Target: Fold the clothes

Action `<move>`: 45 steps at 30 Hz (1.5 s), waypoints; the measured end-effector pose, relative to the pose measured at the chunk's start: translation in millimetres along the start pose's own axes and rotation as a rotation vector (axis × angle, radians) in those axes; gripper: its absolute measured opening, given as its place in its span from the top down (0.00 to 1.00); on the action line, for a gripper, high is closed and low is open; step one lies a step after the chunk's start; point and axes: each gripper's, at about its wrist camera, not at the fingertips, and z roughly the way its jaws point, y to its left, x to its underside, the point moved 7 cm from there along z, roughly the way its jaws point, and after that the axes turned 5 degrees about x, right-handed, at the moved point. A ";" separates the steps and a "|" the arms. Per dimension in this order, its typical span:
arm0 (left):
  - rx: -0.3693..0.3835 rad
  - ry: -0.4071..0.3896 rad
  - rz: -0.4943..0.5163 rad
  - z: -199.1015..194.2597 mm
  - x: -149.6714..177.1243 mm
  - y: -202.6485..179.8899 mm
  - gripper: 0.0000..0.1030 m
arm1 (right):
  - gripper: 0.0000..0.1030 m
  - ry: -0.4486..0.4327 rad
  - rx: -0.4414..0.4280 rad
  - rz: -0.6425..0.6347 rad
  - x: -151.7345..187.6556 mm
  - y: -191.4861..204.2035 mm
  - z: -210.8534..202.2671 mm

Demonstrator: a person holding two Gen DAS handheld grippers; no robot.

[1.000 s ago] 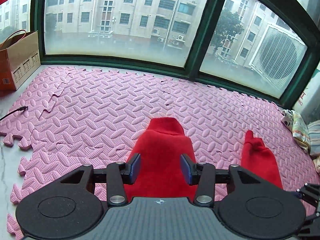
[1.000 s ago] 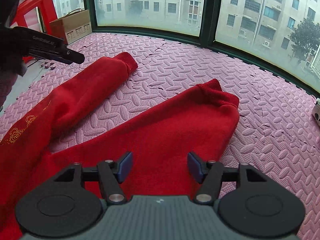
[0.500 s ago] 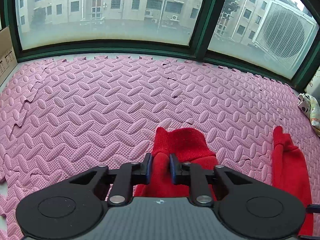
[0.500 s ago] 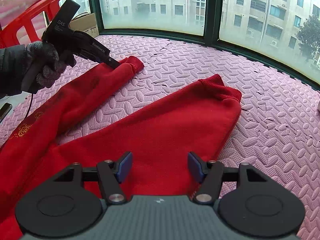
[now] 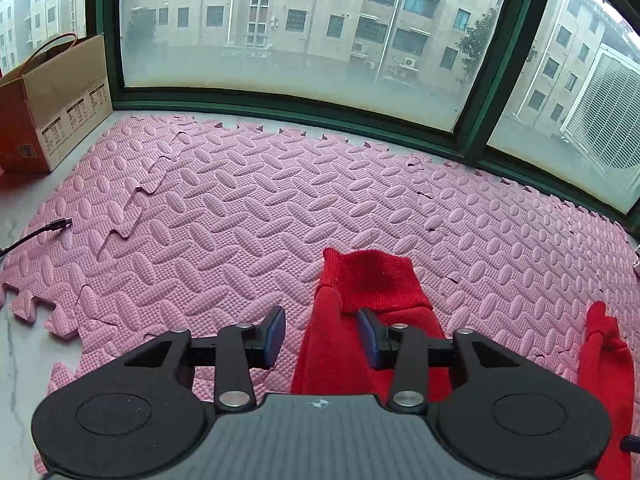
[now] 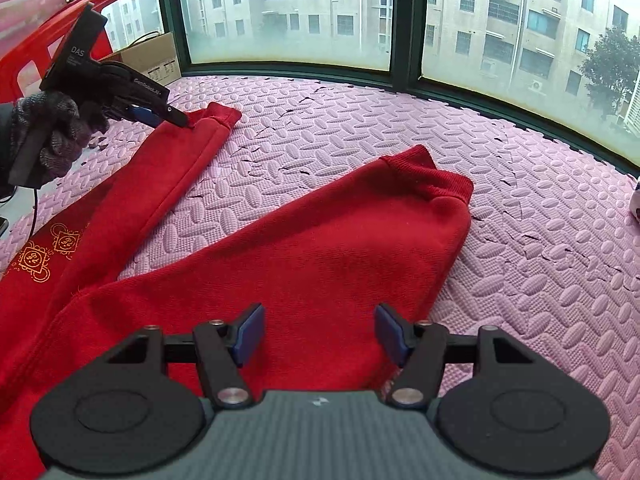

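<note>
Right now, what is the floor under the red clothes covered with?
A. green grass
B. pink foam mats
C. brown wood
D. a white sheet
B: the red clothes lie on pink foam mats with bumpy patterns and puzzle edges.

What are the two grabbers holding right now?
Nothing. The left gripper is open at the red trouser leg's cuff, and the right gripper is open above the other leg.
</note>
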 end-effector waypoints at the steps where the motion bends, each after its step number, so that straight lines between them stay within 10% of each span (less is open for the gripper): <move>1: -0.003 0.008 0.011 -6.5 5.1 -0.6 0.56 | 0.39 -0.001 0.005 -0.003 -0.5 0.4 0.3; 20: -0.050 0.119 0.110 -107.8 148.3 -14.0 0.59 | 0.36 0.002 0.035 -0.141 26.4 53.7 -33.3; 45: -0.095 0.058 0.130 -160.8 206.1 -26.8 0.53 | 0.27 -0.032 -0.002 -0.170 78.1 112.2 -87.4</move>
